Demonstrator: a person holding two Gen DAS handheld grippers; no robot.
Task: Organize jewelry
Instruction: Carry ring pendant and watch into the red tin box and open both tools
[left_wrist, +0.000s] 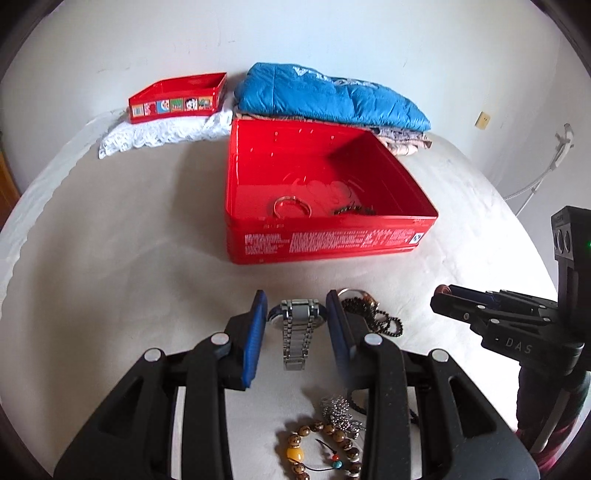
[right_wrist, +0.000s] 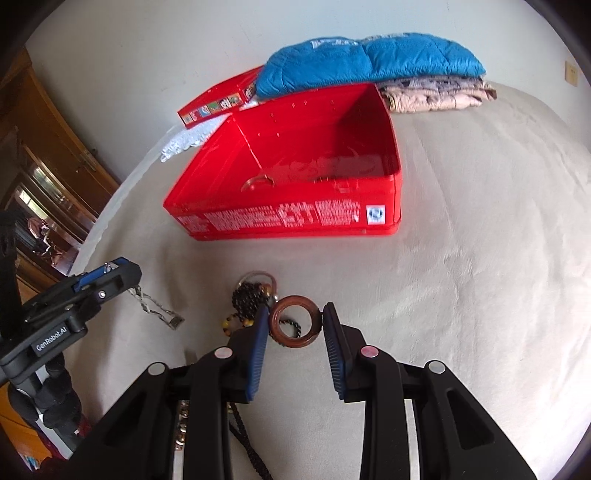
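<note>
Left gripper (left_wrist: 297, 314), seen from its own wrist camera: the blue pads (left_wrist: 255, 339) closed on the case of a metal-banded wristwatch (left_wrist: 296, 325), whose bracelet trailed loose toward the camera; in the right wrist view the watch hung from this gripper with the band's end touching the cloth. Right gripper (right_wrist: 293, 317): jaws parted wide and holding nothing, a brown wooden bangle (right_wrist: 293, 320) lying flat between the tips, its left rim against the left pad and its right rim just short of the right pad.

The beige bed cover (left_wrist: 129, 277) carried all items. An open red tin (left_wrist: 325, 206) stood near the middle of the surface, holding a thin metal bangle (left_wrist: 291, 208) and a dark beaded bracelet (left_wrist: 352, 211) against its near wall. Toward the near edge lay the unsorted jewelry: a dark bead strand (left_wrist: 384, 319) just right of the watch, an amber-and-brown bead bracelet (left_wrist: 321, 450), and a silver chain cluster (left_wrist: 338, 411).

At the far edge, against the wall, the tin's red lid (left_wrist: 177, 98) rested on white lace (left_wrist: 162, 133), beside a folded blue quilted jacket (left_wrist: 328, 98) on patterned cloth (left_wrist: 402, 142).
</note>
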